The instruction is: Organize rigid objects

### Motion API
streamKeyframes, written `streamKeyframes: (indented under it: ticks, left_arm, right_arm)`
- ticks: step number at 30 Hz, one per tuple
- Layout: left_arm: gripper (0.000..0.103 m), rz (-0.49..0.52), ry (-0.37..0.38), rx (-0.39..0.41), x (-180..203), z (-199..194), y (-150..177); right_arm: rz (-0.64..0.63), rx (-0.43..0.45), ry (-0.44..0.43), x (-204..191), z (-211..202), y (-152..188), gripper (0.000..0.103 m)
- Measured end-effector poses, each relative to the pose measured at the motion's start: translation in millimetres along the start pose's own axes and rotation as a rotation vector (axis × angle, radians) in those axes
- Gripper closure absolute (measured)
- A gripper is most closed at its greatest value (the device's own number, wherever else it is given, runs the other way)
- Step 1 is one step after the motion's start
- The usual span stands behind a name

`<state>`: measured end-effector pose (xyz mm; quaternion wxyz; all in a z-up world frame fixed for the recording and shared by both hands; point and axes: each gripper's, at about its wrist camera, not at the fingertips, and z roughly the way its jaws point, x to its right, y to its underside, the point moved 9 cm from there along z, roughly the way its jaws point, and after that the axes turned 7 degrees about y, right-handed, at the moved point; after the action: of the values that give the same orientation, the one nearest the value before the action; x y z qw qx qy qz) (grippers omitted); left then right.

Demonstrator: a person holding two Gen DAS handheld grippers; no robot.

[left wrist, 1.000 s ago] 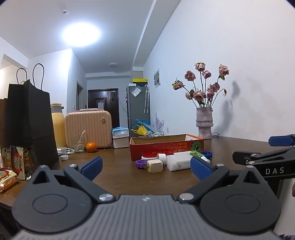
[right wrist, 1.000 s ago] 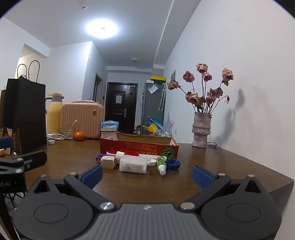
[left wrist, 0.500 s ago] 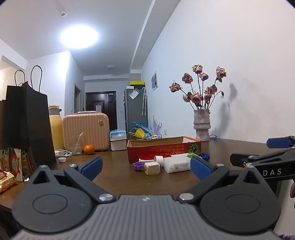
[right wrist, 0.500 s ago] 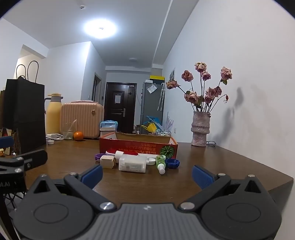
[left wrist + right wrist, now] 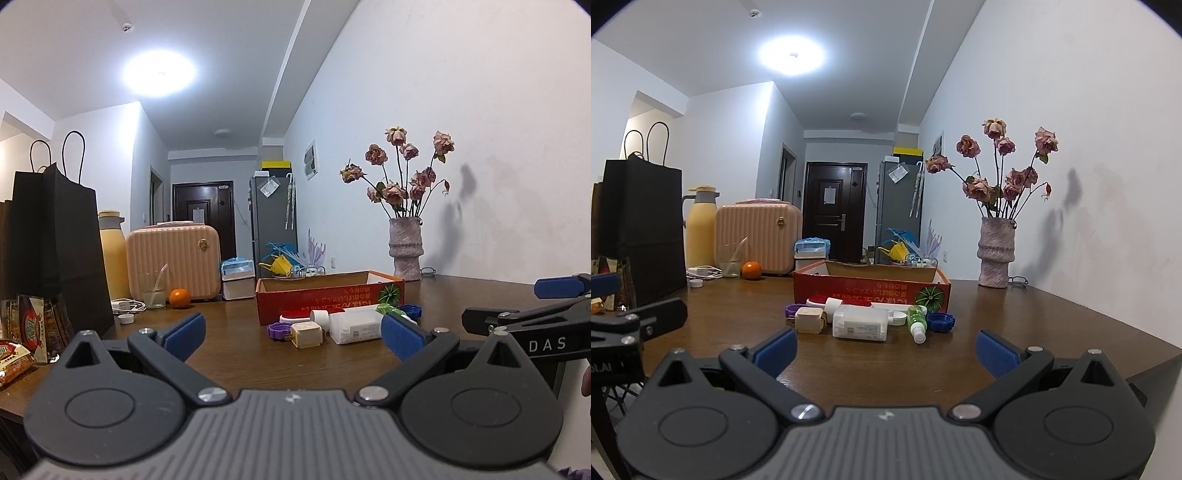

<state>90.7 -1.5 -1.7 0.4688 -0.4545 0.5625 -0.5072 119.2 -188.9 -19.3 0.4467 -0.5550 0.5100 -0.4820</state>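
A red cardboard box stands mid-table with its top open. In front of it lies a cluster: a white rectangular bottle, a beige cube, a purple cap, a small green bottle, a blue cap and a red-and-white lid. My left gripper is open and empty, well short of the cluster. My right gripper is open too, with nothing between its fingers, also short of the cluster.
A vase of dried roses stands by the right wall. At the left are a black paper bag, a yellow flask, a pink case, a glass, an orange and snack packets. The table edge drops off at right.
Both views sit slightly nearer the cluster and a little lower than a second ago. Both grippers stay open and the objects have not moved.
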Motion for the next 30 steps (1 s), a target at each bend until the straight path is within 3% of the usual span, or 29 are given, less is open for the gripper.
streamKeyframes:
  ticks: [30]
  left_arm:
    - [0.0,-0.012,-0.021,-0.013,-5.7,2.6,5.6]
  right_arm:
    - [0.01,0.001,0.013,6.5,0.5,-1.5,0.0]
